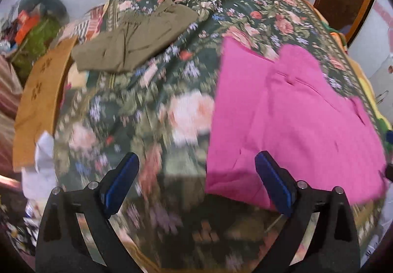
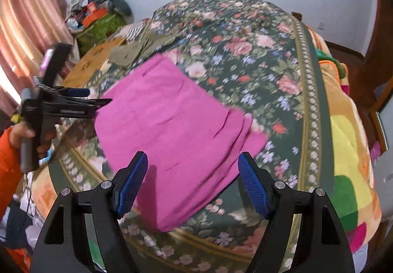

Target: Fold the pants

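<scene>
The pink pants [image 2: 172, 130] lie flat on the bed, folded into a squarish stack with layered edges showing on one side, so by my reading the fold is done or very nearly so. They rest on the floral bedspread [image 2: 245, 57], toward the near edge, which keeps them within easy reach of both my hands. My right tongs [image 2: 192, 162] hang just above the near part of the stack, fingers apart, blue pads [image 2: 253, 187] clear on both sides, nothing pinched between them. My left tongs [image 1: 196, 165] stand wide apart too and empty, hovering over bare bedspread just beside the pants' edge; in the right view I catch that tool [image 2: 73, 101] side-on, my hand [image 2: 32, 135] round its grip, off to the left of the cloth. I'd judge both tools are clear so the cloth can settle without being dragged. Farther back, an olive-green garment [image 1: 132, 44] sits already folded near the far corner, well apart from the pink one, likely a finished pile. Beside it a tan cardboard sheet [image 1: 41, 101] pokes out at the bed's edge. Beyond that, a heap of clutter [image 2: 98, 15] by the white wall and pink curtains [image 2: 29, 27] at the window.
</scene>
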`<move>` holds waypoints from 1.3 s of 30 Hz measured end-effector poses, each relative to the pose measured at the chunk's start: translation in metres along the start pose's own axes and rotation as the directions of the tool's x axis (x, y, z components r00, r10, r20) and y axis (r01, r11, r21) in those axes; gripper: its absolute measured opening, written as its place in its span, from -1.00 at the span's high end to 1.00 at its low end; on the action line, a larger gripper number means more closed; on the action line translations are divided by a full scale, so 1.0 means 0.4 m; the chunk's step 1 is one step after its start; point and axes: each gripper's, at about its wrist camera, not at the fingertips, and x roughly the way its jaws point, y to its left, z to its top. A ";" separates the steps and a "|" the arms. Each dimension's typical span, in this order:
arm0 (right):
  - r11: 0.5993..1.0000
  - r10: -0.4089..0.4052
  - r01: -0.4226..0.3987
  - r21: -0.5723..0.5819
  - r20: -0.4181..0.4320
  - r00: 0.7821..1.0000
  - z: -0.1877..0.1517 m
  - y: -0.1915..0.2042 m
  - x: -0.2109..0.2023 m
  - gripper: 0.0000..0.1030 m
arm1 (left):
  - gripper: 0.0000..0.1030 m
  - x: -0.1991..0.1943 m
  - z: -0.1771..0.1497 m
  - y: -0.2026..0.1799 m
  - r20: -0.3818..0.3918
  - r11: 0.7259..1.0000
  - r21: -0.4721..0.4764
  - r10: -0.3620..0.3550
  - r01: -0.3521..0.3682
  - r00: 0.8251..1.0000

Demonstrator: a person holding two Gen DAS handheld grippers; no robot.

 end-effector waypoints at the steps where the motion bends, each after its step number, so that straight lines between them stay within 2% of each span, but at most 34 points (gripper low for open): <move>1: 1.000 -0.003 0.003 -0.009 -0.013 1.000 -0.007 0.002 0.011 -0.41 | -0.89 -0.006 -0.010 -0.002 0.000 1.000 -0.009 -0.014 0.014 1.000; 4: 0.999 -0.045 0.044 -0.028 -0.055 0.997 -0.027 -0.010 0.045 -0.41 | -0.89 -0.022 -0.038 -0.009 0.006 0.998 -0.046 -0.050 0.050 0.999; 8: 0.999 0.001 0.001 0.035 -0.059 0.998 -0.040 -0.072 0.065 -0.40 | -0.89 -0.026 -0.052 -0.003 0.028 0.995 -0.068 -0.074 0.076 0.997; 11: 0.998 -0.019 0.022 0.051 -0.050 0.999 -0.036 -0.098 0.071 -0.41 | -0.89 -0.028 -0.066 0.021 0.036 0.993 -0.098 -0.062 0.065 0.997; 13: 0.998 -0.027 0.029 0.049 -0.050 0.998 -0.036 -0.101 0.071 -0.40 | -0.88 -0.024 -0.080 0.043 0.029 0.994 -0.111 -0.021 0.024 0.999; 16: 0.998 -0.030 0.033 0.047 -0.055 0.998 -0.035 -0.103 0.068 -0.40 | -0.84 -0.023 -0.091 0.077 0.018 0.989 -0.136 -0.054 0.056 0.998; 18: 0.998 -0.031 0.035 0.061 -0.056 0.998 -0.031 -0.105 0.059 -0.40 | -0.74 -0.032 -0.089 0.078 0.021 0.993 -0.115 -0.021 0.023 1.000; 20: 0.997 -0.047 0.049 0.068 -0.036 0.998 -0.024 -0.106 0.043 -0.41 | -0.74 -0.043 -0.081 0.073 0.042 0.996 -0.089 -0.004 0.008 0.999; 24: 0.995 -0.047 0.048 0.090 -0.012 0.999 0.004 -0.119 0.024 -0.41 | -0.74 -0.075 -0.038 0.056 0.093 0.994 -0.080 -0.072 0.079 0.993; 28: 0.991 -0.072 0.074 0.111 -0.025 0.997 0.043 -0.139 0.046 -0.41 | -0.75 -0.086 0.026 0.009 0.123 0.987 -0.035 -0.154 0.159 0.980; 33: 0.989 -0.082 0.090 0.119 -0.065 0.994 0.065 -0.154 0.096 -0.41 | -0.75 -0.025 0.087 -0.053 0.063 0.979 0.000 -0.204 0.204 0.977; 36: 0.992 -0.062 0.071 0.104 -0.092 0.994 0.068 -0.155 0.124 -0.41 | -0.75 0.018 0.096 -0.071 0.025 0.981 0.008 -0.196 0.196 0.980; 39: 0.994 -0.063 0.071 0.078 -0.105 0.992 0.067 -0.148 0.139 -0.41 | -0.75 0.051 0.093 -0.064 0.007 0.976 -0.015 -0.218 0.218 0.976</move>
